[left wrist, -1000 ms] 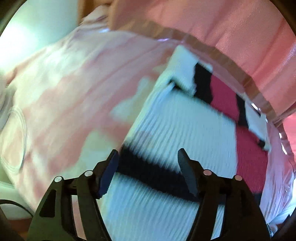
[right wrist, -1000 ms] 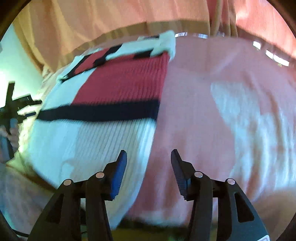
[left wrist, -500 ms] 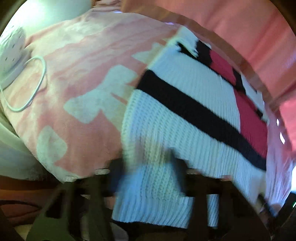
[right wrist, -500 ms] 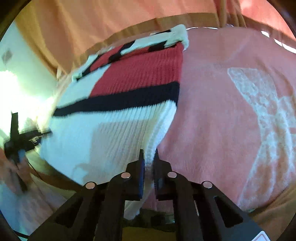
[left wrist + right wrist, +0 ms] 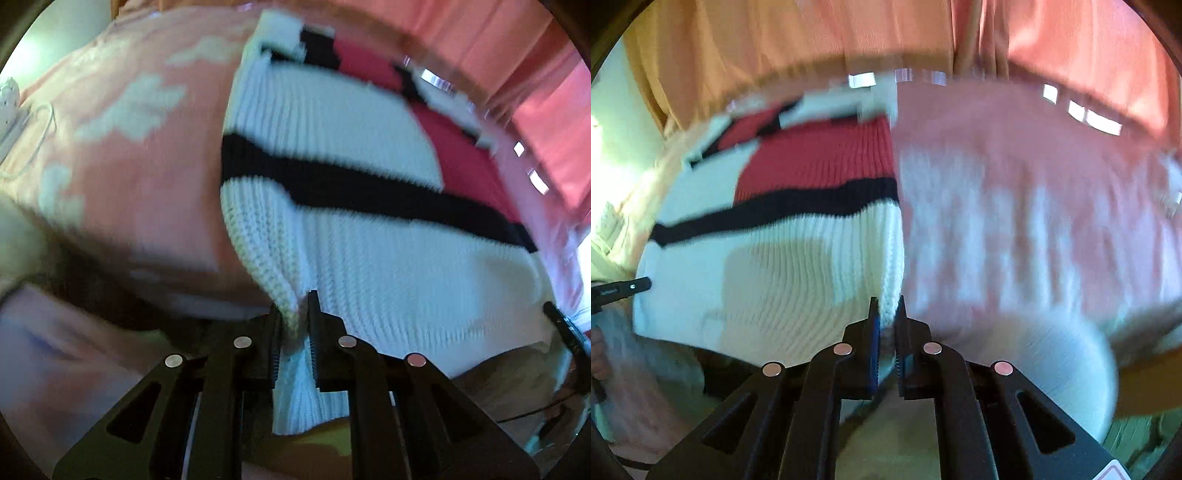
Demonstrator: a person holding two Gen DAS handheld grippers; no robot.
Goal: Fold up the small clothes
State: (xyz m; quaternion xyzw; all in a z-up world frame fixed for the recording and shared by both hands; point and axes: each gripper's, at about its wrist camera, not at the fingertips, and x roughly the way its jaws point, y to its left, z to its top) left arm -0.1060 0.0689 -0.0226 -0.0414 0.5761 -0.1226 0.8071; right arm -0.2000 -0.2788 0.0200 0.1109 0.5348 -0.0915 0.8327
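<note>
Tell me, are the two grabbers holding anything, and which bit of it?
Yes, both hold the white knitted garment. The left gripper pinches its near left corner; the right gripper pinches its near right corner.

Sweater (image 5: 369, 258) lies on blanket (image 5: 129, 177), curtain (image 5: 812, 37) behind.

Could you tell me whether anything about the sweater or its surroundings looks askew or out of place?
Nothing stands out. The sweater lies flat on the pink blanket, each near corner pinched by a hand-held gripper; the bunching there is just the grip.
</note>
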